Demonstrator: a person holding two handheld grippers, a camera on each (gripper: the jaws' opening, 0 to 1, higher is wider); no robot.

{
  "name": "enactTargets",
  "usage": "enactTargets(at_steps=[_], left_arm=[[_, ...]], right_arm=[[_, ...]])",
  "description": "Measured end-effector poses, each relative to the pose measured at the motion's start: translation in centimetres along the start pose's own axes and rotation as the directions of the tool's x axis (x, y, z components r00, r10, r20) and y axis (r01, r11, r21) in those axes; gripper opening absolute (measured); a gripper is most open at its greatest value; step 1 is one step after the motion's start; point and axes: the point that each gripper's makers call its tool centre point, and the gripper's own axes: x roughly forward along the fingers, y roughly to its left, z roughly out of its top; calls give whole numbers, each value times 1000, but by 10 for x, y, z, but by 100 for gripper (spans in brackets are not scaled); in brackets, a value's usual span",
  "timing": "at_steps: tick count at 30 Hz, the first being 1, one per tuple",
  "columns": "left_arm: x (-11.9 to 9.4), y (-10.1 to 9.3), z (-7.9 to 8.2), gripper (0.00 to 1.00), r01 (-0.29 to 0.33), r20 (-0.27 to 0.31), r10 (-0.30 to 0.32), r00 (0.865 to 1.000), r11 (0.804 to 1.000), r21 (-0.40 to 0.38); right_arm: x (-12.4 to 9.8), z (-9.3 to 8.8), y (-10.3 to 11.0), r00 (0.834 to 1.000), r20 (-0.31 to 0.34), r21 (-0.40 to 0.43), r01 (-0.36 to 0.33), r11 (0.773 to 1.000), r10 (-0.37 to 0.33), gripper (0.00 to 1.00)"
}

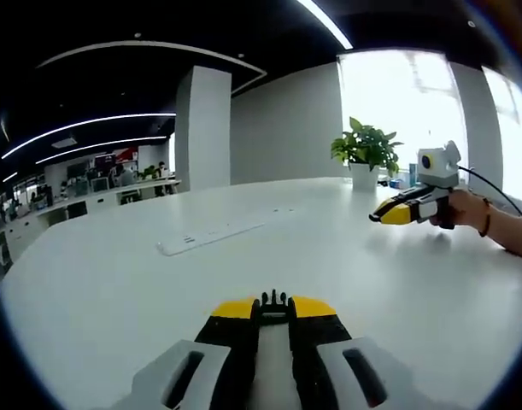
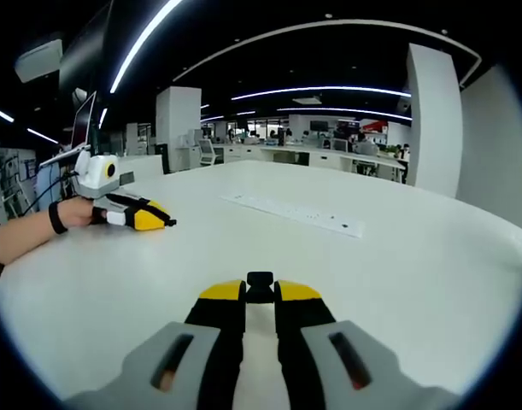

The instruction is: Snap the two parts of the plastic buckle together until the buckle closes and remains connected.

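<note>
At the bottom of the left gripper view, my left gripper (image 1: 274,309) is shut on a small black buckle part with prongs (image 1: 274,299) that pokes out between its yellow tips. My right gripper (image 2: 260,295) is shut on the other black buckle part (image 2: 260,280), a blocky piece at its tips. Both hover low over the white table (image 1: 141,290), well apart. In the left gripper view the right gripper (image 1: 395,213) sits at the right, held by a hand (image 1: 467,207). The right gripper view has the left gripper (image 2: 149,219) at the left, held by a hand.
A long white power strip (image 1: 211,235) (image 2: 295,213) lies on the table between the grippers and the far edge. A potted plant (image 1: 366,149) stands at the table's far side by a bright window. Office desks and a white column (image 2: 431,120) stand behind.
</note>
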Motion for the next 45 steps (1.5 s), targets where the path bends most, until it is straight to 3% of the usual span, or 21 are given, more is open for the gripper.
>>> enactTargets(at_steps=[9,15,18,22,31,37,40,42,45], left_arm=[[-1,5,0,12,-21,0,21,1000,1000,-4],[-2,7,2,12,-39,19,38,999,998,48],[-2,6,0,12,-27,0,27,1000,1000,9],[-4,2,-1,12,-30,-7,31,1000,999,43],[-10,1,-2,11,-42,-40,44,998,999,30],[-19,-1,12,11,-49,-3,49,999,999,-9],[-21,0,20,11,-54,13,55,998,996,-68],[-21,-7,26,11,-15,23,17,1000,995,-96],[-23,-9,29,11,-29,23,31,999,996,-80]], right_arm=[[1,1,1,1000,2,-2,-3,1000,3,12],[1,3,2,1000,6,8,0,1000,0,12],[0,4,2,1000,7,11,5,1000,-5,12],[-1,3,0,1000,-1,3,25,1000,-25,11],[-2,10,3,997,-7,-44,71,997,-71,11],[-4,18,5,997,25,-7,79,997,-79,11],[-4,20,6,997,32,-2,73,997,-73,11],[-4,20,8,997,34,2,72,997,-72,10],[-5,24,9,996,51,-9,77,997,-76,11]])
